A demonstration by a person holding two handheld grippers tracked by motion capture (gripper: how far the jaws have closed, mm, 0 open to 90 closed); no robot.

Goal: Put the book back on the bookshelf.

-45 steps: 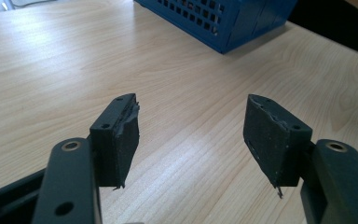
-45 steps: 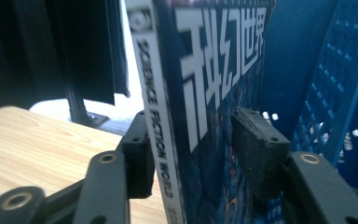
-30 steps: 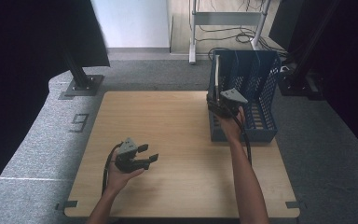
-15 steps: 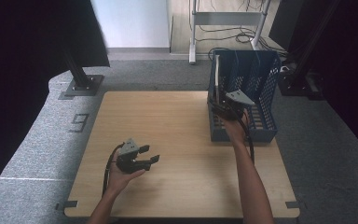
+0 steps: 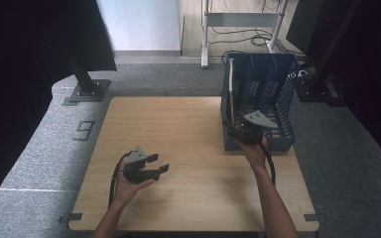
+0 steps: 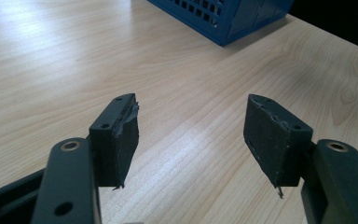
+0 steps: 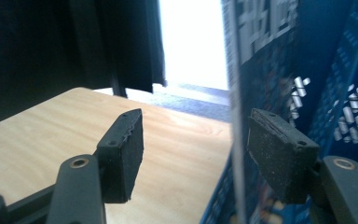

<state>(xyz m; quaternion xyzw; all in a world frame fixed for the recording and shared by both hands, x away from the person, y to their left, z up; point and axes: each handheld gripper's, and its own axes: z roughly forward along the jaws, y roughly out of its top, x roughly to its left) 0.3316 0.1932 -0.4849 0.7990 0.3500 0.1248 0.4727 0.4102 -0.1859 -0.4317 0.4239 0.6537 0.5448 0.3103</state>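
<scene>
Well, here's how it stands
Left gripper (image 5: 159,164): jaws spread wide, holding nothing, low over the bare wooden table (image 5: 178,129)
Right gripper (image 5: 234,130): jaws apart at the blue file rack's (image 5: 278,89) left front corner, astride a thin upright sheet (image 7: 235,116), possibly a magazine
Rack: table's far right edge

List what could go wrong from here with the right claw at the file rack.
The right claw is open at the front of the blue file rack, with the thin edge of an upright book or folder between its jaws.
1. Closing off-centre could bend or miss that thin edge.
2. Pulling might drag or tip the rack, which sits near the table edge.
</scene>
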